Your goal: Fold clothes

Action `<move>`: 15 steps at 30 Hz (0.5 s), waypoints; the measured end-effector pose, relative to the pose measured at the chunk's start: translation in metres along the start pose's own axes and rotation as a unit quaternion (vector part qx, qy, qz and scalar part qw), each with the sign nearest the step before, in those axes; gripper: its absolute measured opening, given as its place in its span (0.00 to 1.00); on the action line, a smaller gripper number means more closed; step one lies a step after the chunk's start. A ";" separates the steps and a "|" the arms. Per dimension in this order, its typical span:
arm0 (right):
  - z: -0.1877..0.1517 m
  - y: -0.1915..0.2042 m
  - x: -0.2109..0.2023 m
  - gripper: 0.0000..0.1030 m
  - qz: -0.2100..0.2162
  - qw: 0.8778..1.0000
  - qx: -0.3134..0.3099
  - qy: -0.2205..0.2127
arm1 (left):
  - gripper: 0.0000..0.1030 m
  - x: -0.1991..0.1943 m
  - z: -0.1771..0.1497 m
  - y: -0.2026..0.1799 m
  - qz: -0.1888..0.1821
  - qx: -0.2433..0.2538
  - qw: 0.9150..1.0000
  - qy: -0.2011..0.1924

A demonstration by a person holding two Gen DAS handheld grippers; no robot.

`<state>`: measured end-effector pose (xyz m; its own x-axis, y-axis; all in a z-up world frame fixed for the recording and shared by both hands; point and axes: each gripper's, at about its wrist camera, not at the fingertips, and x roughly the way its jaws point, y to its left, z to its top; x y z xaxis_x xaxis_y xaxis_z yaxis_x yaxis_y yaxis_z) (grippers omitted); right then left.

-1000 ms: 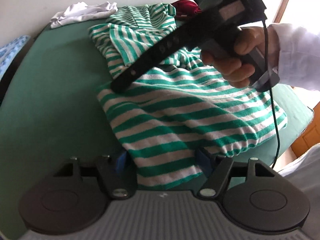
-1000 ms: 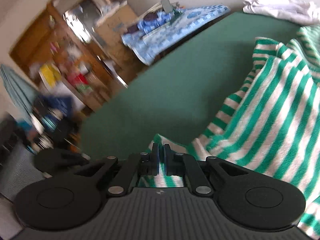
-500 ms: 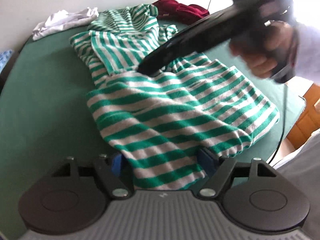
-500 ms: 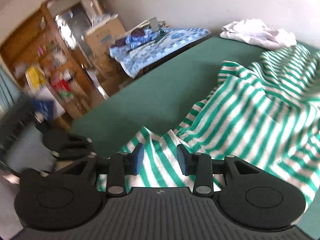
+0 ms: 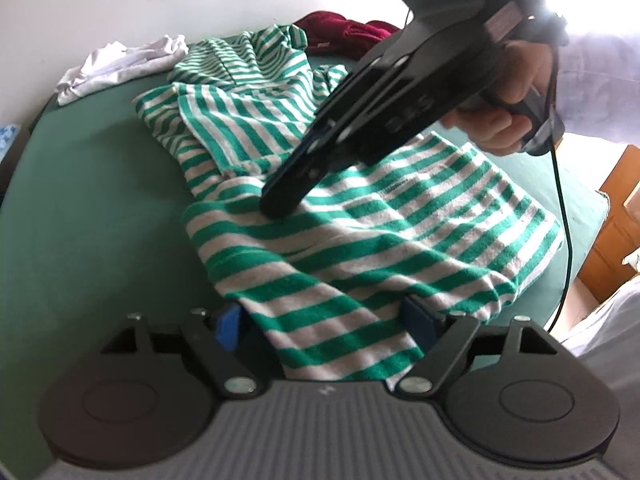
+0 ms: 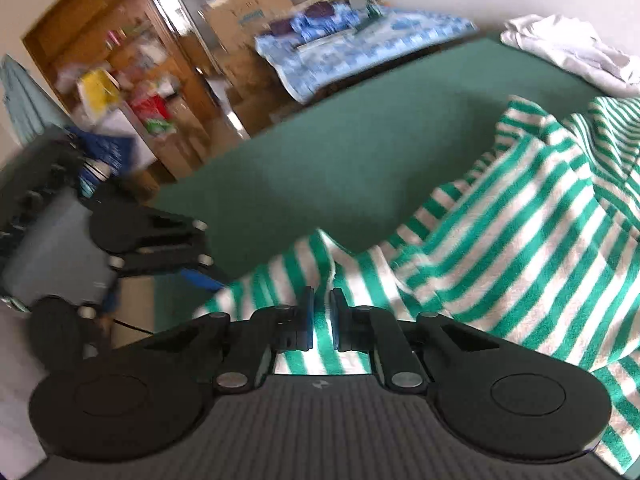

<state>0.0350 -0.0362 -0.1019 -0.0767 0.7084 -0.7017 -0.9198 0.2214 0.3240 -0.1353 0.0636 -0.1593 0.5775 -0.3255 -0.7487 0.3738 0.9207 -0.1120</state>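
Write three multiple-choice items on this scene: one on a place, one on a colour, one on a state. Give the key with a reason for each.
1. Where does the white garment lie?
A. at the far edge of the green surface, beyond the striped shirt
B. on top of the striped shirt
C. in the left gripper

2. What colours are the shirt's stripes?
A. blue and white
B. green and white
C. red and black

3. How do the right gripper's jaws stand?
A. wide open above bare surface
B. nearly shut with striped cloth between them
C. shut on the white garment

Key: 1 A, it lies crumpled past the shirt near the wall. 2 B, both views show green and white bands. 3 B, the right wrist view shows a narrow gap filled by cloth.
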 end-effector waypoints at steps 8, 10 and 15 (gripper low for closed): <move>-0.004 -0.014 0.011 0.28 -0.021 0.999 0.011 0.027 | 0.82 0.000 0.001 0.004 0.006 0.009 1.000 -0.003; -0.006 -0.011 0.004 0.09 -0.012 1.000 0.010 0.026 | 0.82 0.000 0.001 0.005 0.007 0.012 1.000 -0.004; -0.009 -0.003 -0.019 0.02 0.019 1.000 0.013 0.020 | 0.82 0.000 0.004 0.010 0.002 0.013 1.000 -0.010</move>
<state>0.0360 -0.0562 -0.0948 -0.1282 0.6892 -0.7131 -0.9055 0.2120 0.3676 -0.1283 0.0722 -0.1575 0.5934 -0.3256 -0.7361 0.3897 0.9164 -0.0912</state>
